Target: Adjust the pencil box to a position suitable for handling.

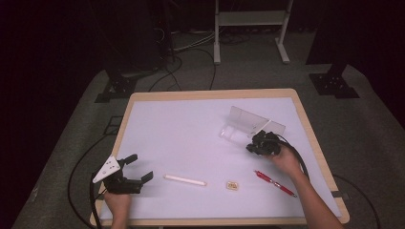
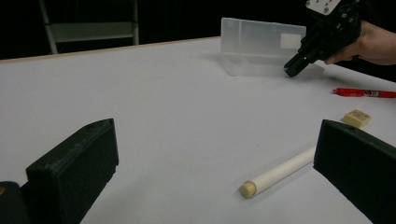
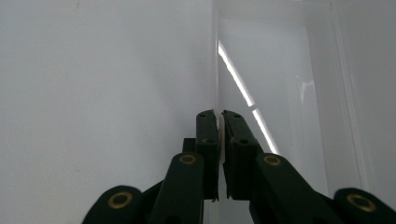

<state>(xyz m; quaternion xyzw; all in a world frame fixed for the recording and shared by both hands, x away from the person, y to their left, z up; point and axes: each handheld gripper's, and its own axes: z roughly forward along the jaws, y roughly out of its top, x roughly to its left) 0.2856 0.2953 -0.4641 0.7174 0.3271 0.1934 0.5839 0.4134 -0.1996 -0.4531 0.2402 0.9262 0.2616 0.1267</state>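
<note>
Your white-topped bench with a pale wooden rim [image 1: 143, 98] carries everything. At its far right lies the clear plastic rectangular box [image 1: 250, 125], tipped on its side, with your right claw [image 3: 220, 122] clamped together on the thin edge of its wall. Your left claw [image 1: 141, 168] hovers over the near left corner, its jaws wide apart and holding nothing. Near you lie the long cream-white cylindrical stick [image 1: 185, 180], the red pen [image 1: 274, 182], and between them the small beige eraser [image 1: 232, 185].
</note>
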